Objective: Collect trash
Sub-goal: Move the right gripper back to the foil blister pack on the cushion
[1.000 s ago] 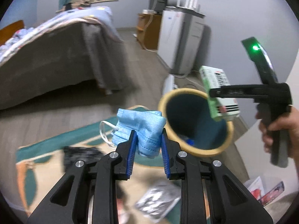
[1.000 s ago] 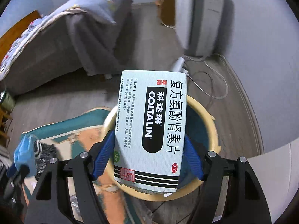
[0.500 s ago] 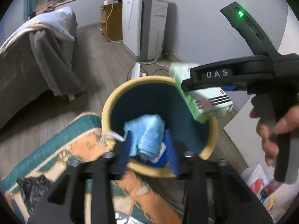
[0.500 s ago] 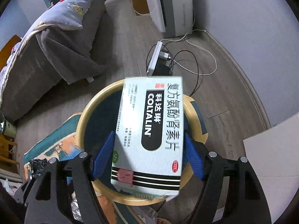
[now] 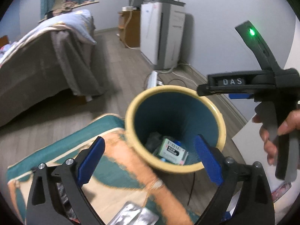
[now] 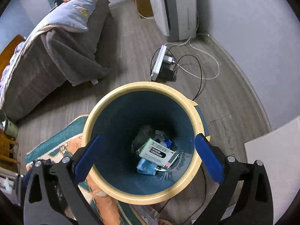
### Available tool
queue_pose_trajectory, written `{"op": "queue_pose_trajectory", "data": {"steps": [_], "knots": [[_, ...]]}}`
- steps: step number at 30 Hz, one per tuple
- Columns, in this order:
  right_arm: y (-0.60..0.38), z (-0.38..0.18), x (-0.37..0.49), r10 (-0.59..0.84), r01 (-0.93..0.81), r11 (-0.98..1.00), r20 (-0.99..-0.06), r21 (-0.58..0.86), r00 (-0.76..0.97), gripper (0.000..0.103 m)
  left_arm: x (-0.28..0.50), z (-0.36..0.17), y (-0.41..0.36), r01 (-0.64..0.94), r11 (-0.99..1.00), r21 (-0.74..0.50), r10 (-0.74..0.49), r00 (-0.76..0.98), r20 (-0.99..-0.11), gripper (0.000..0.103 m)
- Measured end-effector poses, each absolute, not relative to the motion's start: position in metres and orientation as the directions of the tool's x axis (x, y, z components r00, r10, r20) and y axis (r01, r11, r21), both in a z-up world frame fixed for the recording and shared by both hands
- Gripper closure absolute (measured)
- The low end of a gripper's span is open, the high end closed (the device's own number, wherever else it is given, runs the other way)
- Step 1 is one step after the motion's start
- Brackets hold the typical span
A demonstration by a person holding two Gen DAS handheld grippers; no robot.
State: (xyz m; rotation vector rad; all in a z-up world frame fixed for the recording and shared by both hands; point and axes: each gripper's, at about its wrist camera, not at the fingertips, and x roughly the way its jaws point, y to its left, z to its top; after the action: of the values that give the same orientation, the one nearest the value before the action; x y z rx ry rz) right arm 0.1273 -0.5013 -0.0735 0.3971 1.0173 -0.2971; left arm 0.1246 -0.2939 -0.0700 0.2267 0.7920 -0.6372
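I've got the bed (image 6: 46,56) filling the upper left w/ a grey blanket hanging off its corner, wood floor around it. White appliance (image 6: 174,9) stands by the back wall, power strip (image 6: 158,62) & cables on the floor in front of it. Patterned teal-and-orange rug (image 5: 116,168) lies under the near side, its edge touching the bin.

The bin (image 6: 105,183), cream rim, blue inside, sits on the floor right below both tools. The medicine box (image 6: 157,151) lies at the bottom, flat-ish, printed face up. In the right wrist view its long axis runs from upper left to lower right, striped end toward lower right. It rests partly on the blue face mask (image 6: 145,166), which peeks out at the box's lower left edge. Some dark crumpled stuff behind them, can't tell what.

Left hand-held gripper (image 5: 150,153) hovers over the bin's near rim, jaws opening, spread wide, nothing between the pads; the box & mask are well below it. Right hand-held gripper (image 6: 148,157) points down into the bin mouth, jaws also opening wide, holding nothing. A hand (image 5: 277,135) grips its handle on the right of the left wrist view, green light lit on top.

A foil wrapper (image 5: 135,215) lies on the rug near the left tool.
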Motion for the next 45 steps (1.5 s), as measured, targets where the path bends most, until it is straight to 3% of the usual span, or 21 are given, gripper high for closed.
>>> {"op": "queue_pose_trajectory", "data": {"steps": [5, 10, 17, 23, 32, 45], "knots": [[-0.474, -0.044, 0.111, -0.064, 0.364, 0.916, -0.837, 0.167, 0.544, 0.006, 0.102, -0.036, -0.241, 0.554, 0.832, -0.010, -0.408, 0.600, -0.688, 0.006], [-0.431, -0.018, 0.093, 0.019, 0.285, 0.930, -0.808, 0.230, 0.588, 0.006, 0.077, -0.008, -0.187, 0.489, 0.872, 0.020, -0.354, 0.659, -0.664, 0.006], [-0.357, -0.010, 0.070, 0.053, 0.159, 0.971, -0.813, 0.176, 0.580, 0.006, 0.041, 0.011, -0.109, 0.364, 0.932, 0.004, -0.274, 0.708, -0.651, 0.005], [-0.314, -0.026, 0.054, 0.042, 0.130, 0.983, -0.846, 0.131, 0.532, 0.006, 0.018, -0.002, -0.050, 0.221, 0.974, -0.045, -0.192, 0.711, -0.676, 0.005], [-0.264, -0.065, 0.053, 0.004, 0.070, 0.997, -0.899, 0.038, 0.438, 0.006, 0.007, -0.040, -0.010, 0.134, 0.988, -0.082, -0.151, 0.670, -0.727, 0.005], [-0.243, -0.117, 0.065, -0.043, 0.056, 0.998, -0.948, -0.027, 0.316, 0.006, 0.015, -0.100, -0.011, 0.208, 0.978, -0.026, -0.132, 0.513, -0.848, 0.005]]}}
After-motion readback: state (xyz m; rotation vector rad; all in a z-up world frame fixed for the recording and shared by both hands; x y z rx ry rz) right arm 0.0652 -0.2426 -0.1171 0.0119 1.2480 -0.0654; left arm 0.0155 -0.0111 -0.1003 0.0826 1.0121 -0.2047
